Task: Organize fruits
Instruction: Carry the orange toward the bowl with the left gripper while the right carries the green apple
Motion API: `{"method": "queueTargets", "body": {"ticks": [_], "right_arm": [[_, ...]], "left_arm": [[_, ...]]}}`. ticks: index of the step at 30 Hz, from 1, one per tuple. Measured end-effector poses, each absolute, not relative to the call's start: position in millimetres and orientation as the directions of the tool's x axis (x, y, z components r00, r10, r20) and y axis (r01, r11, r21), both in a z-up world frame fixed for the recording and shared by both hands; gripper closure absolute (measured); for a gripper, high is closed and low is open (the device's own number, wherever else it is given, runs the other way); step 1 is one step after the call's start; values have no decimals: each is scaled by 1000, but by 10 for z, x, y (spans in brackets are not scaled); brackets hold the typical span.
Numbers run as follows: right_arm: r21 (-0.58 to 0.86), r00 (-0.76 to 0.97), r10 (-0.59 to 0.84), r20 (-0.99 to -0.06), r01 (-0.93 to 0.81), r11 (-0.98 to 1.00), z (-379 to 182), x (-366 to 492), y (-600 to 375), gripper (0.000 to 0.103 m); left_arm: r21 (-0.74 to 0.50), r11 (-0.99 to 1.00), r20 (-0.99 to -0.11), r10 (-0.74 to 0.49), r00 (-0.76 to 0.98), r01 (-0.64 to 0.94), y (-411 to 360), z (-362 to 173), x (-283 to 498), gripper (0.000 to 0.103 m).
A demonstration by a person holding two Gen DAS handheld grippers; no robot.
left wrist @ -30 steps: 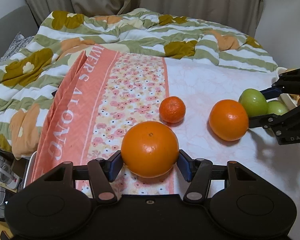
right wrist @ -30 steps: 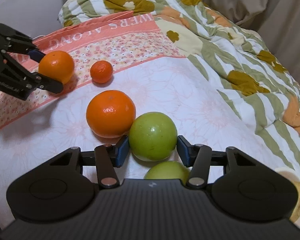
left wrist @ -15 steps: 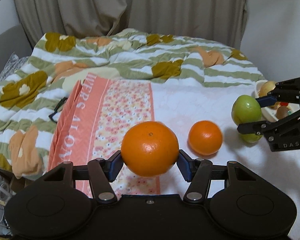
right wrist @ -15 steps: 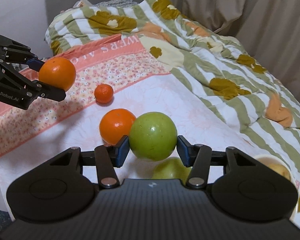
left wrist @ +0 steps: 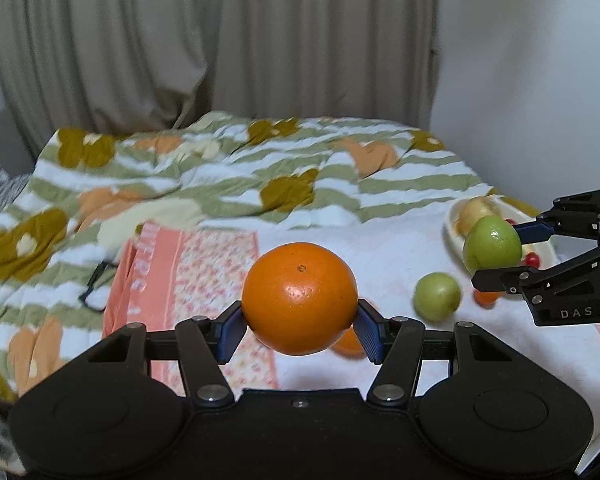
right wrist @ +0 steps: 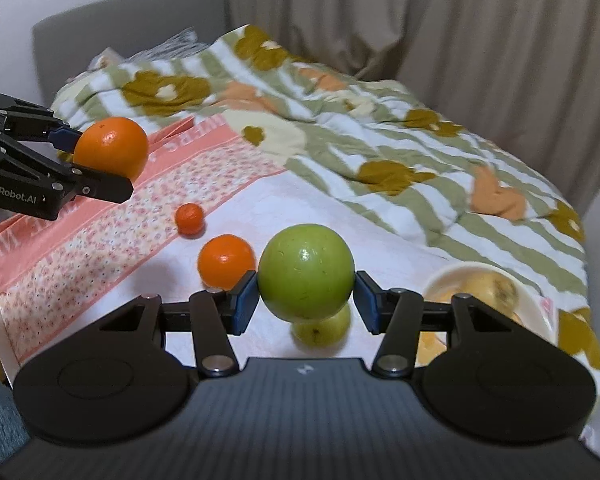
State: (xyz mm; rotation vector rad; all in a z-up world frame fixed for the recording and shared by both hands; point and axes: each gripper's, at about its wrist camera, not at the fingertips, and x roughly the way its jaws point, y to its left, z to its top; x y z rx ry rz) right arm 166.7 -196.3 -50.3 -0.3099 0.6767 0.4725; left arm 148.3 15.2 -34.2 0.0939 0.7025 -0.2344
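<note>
My left gripper (left wrist: 299,328) is shut on a large orange (left wrist: 300,298) and holds it above the bed. My right gripper (right wrist: 306,300) is shut on a green apple (right wrist: 306,272), also lifted off the white sheet (right wrist: 300,208). Each view shows the other gripper in the air with its fruit: the left gripper (right wrist: 96,164) at the left, the right gripper (left wrist: 496,252) at the right. On the sheet lie a second green apple (right wrist: 320,330), a medium orange (right wrist: 226,264) and a small mandarin (right wrist: 189,218). The held orange hides most of the medium orange in the left wrist view.
A white plate (right wrist: 540,308) with yellowish fruit (right wrist: 488,288) sits at the right edge of the bed. A peach floral towel (right wrist: 100,248) lies on the left. A rumpled striped quilt (left wrist: 220,176) covers the far half; curtains (left wrist: 220,40) hang behind. A small black object (left wrist: 94,288) rests on the quilt.
Both grippers have risen off the bed with their fruit still held, and the right one has moved toward the plate. The views now take in more curtain and the plate.
</note>
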Motion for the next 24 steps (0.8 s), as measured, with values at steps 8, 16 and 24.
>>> {"method": "queueTargets", "body": {"ticks": [8,16,24], "right_arm": [[-105,739,234,-631,-381,919,-286,1406,-2391,36],[-83,758,236,-608,-357,930,-133,1309,-3052,36],[-52,756,256,-602,-357,933,-55,1426,-3792,36]], "left_arm": [[10,942,-615,-259,745,336,-165,-171,1466,41],[9,952,-590,-241,770,305,-713,-55,1353,41],[-12,970,-587,-202,784,241,-1382,-35,1362,41]]}}
